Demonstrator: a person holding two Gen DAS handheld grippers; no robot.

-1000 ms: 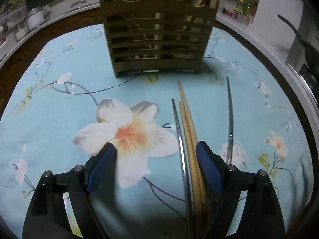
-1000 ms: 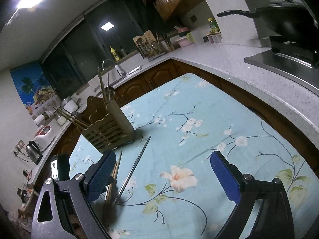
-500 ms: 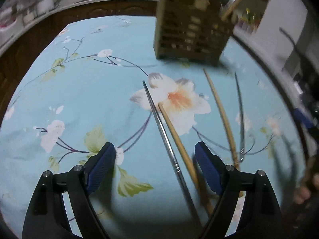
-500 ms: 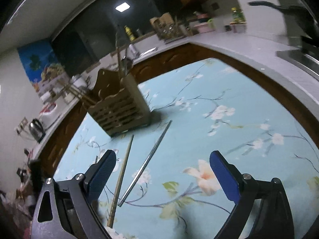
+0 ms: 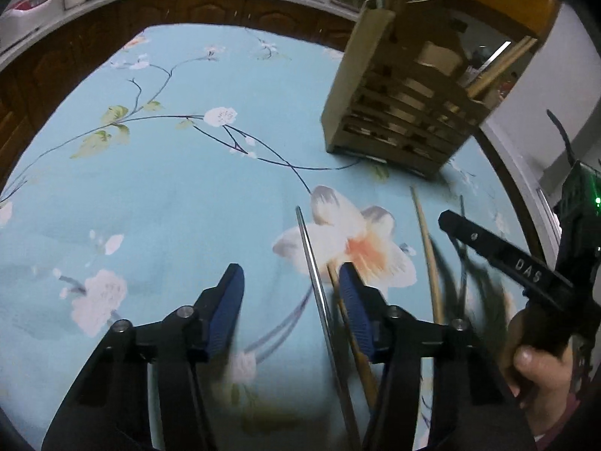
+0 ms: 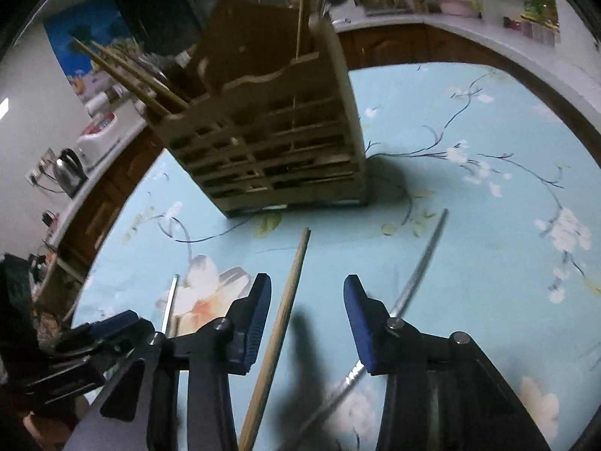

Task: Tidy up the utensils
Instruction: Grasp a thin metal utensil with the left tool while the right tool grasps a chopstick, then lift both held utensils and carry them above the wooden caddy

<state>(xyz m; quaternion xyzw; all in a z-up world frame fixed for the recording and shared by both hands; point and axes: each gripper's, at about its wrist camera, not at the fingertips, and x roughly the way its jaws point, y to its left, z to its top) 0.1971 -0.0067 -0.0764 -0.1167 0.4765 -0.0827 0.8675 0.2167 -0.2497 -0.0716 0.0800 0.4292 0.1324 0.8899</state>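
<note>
left gripper (image 5: 291,293): fingers wide over metal chopstick (image 5: 313,274) | right gripper (image 6: 306,315): fingers wide astride wooden chopstick (image 6: 287,300) | wooden holder (image 6: 278,139) upright beyond

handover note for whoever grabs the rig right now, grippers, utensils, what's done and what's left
Left gripper: open, low over a metal chopstick and a wooden chopstick, holding nothing.
Right gripper: open, straddling a second wooden chopstick; a second metal chopstick lies by its right finger.
Wooden holder stands on the floral cloth and already holds some chopsticks.
Left to do: all four loose chopsticks into the holder.
</note>
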